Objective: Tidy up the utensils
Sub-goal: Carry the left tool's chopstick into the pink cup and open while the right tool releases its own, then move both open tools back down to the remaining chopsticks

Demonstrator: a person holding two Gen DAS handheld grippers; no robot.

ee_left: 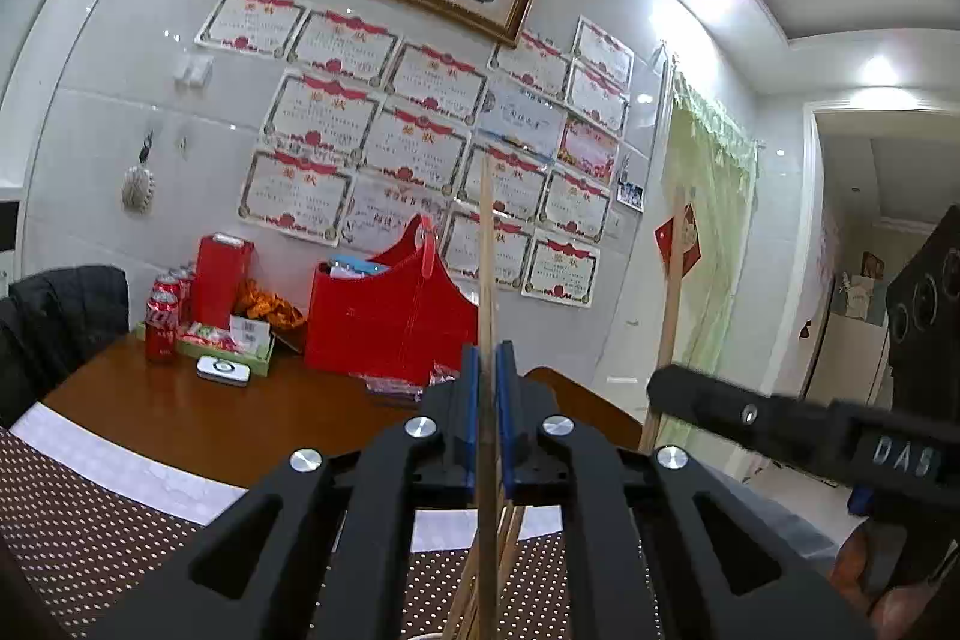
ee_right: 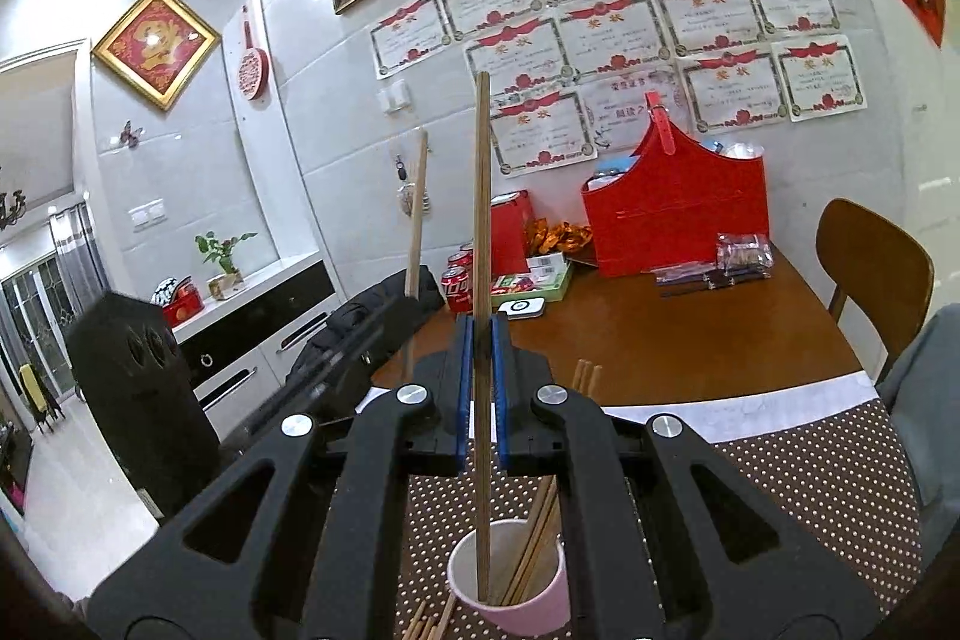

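- My right gripper (ee_right: pixel 480 340): jaws clamped on a chopstick (ee_right: pixel 482 220), upright, its lower end inside the pink cup (ee_right: pixel 555 601).
- My left gripper (ee_left: pixel 487 370): jaws pinching a second chopstick (ee_left: pixel 487 244), upright; I can't see that cup in this view.

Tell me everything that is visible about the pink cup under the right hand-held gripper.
The pink cup looks like a paper cup: pale pink outside, white inside, with a round open rim. It stands upright on the brown dotted mat, partly hidden by the gripper's black frame. Several wooden chopsticks lean inside it. One more chopstick, held nearly upright by the right hand-held gripper, has its lower end inside the cup. Loose chopsticks lie on the mat beside its base.
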